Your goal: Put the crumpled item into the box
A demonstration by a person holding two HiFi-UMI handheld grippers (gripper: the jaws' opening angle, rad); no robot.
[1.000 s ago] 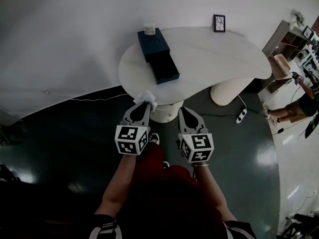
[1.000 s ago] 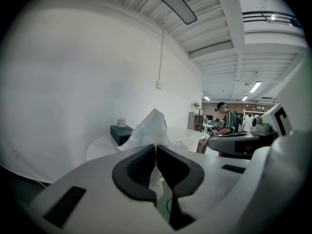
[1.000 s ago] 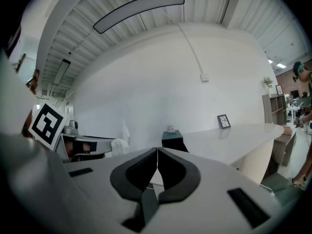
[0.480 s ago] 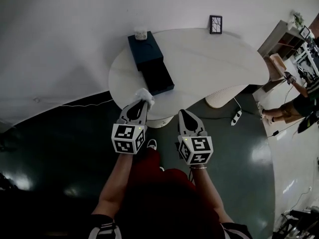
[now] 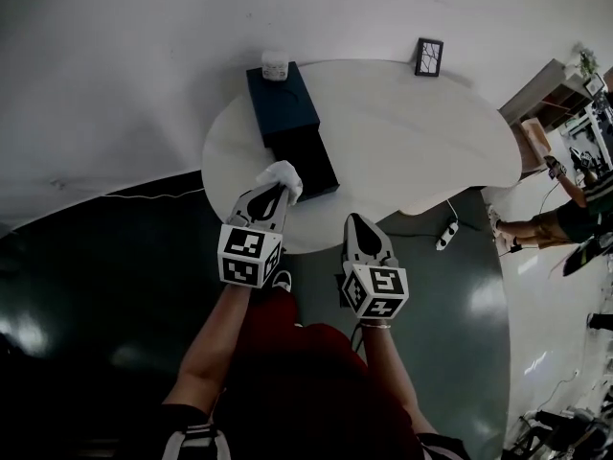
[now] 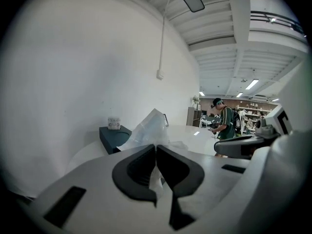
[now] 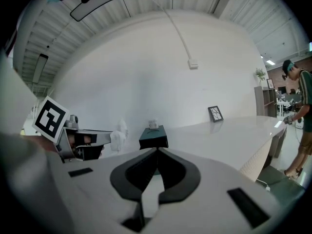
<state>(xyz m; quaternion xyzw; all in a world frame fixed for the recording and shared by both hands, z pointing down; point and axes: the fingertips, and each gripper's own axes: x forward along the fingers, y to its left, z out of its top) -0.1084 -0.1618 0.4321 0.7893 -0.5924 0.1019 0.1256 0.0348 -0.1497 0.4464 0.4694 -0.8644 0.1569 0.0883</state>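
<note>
A crumpled white item point(image 5: 281, 174) is pinched in my left gripper point(image 5: 269, 189), held over the near left edge of the white table point(image 5: 402, 132), just beside the near end of the dark blue box point(image 5: 290, 125). In the left gripper view the crumpled white item point(image 6: 148, 130) sticks up from between the shut jaws, and the dark blue box point(image 6: 113, 136) lies ahead to the left. My right gripper point(image 5: 362, 228) hangs at the table's near edge, jaws together and empty. The right gripper view shows the dark blue box point(image 7: 153, 137) ahead and the left gripper point(image 7: 116, 139) with the crumpled white item point(image 7: 120, 130) at left.
A small white cup point(image 5: 274, 65) stands on the box's far end. A small framed picture point(image 5: 430, 56) leans on the wall at the table's back. A power strip point(image 5: 442, 237) lies on the dark floor. A person point(image 5: 575, 209) stands at right by shelves.
Both grippers have come forward towards the table. The left one, still holding the crumpled item, has moved from off the table's edge to over it, close to the box's near end.
</note>
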